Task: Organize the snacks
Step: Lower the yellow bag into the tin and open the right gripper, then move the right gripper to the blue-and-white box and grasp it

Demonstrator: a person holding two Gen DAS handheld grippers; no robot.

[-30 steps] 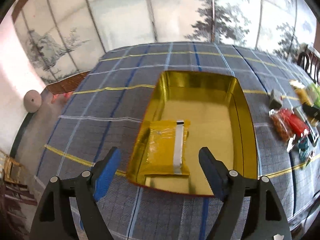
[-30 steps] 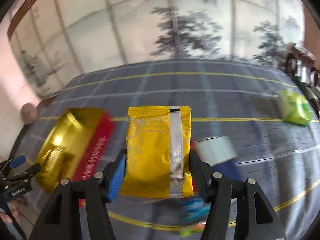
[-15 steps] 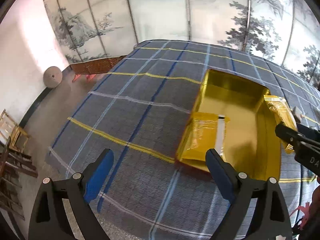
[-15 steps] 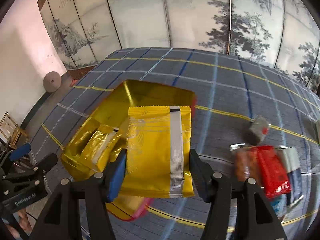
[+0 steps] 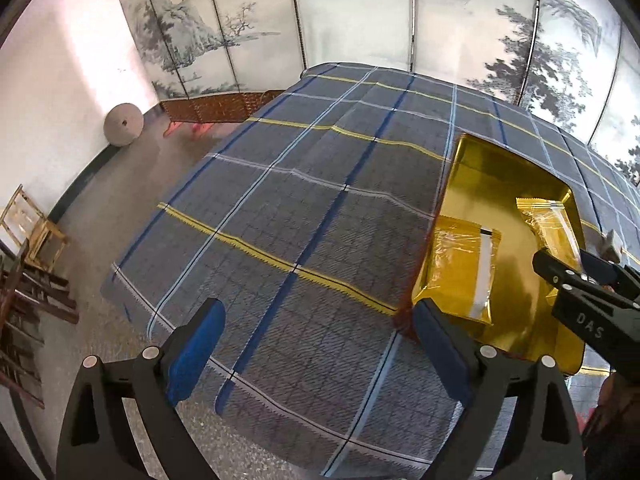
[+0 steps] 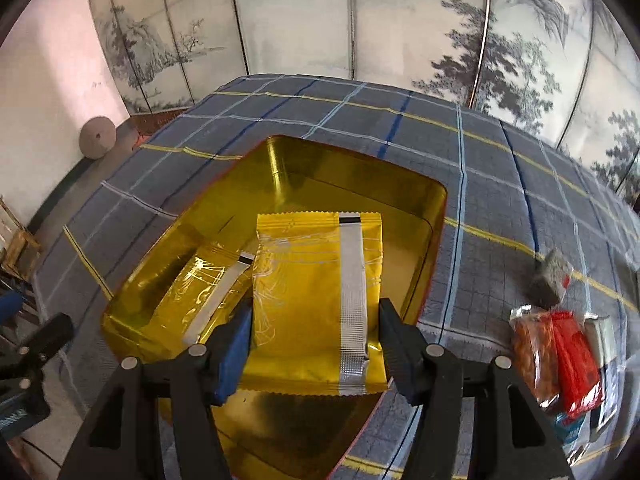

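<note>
My right gripper [image 6: 316, 344] is shut on a yellow snack packet [image 6: 312, 292] with a silver strip and holds it above the open gold tin tray [image 6: 360, 164]. A second yellow packet [image 6: 200, 284] lies flat in the tray's left part. In the left wrist view my left gripper [image 5: 316, 344] stands open and empty over the plaid cloth, left of the tray [image 5: 500, 168]. That view also shows the lying packet [image 5: 460, 264], the held packet [image 5: 548, 224] and the right gripper [image 5: 568, 262] at the far right.
Right of the tray lie a grey packet [image 6: 550, 280] and a pile of red and orange snack packets [image 6: 560, 356]. The plaid tablecloth [image 5: 300, 220] ends at the left over the floor, where wooden chairs [image 5: 32, 248] stand. A painted folding screen [image 5: 360, 20] stands behind.
My left gripper has drawn away to the left of the tray and its jaws have widened. My right gripper has carried the yellow packet from the snack pile to above the tray.
</note>
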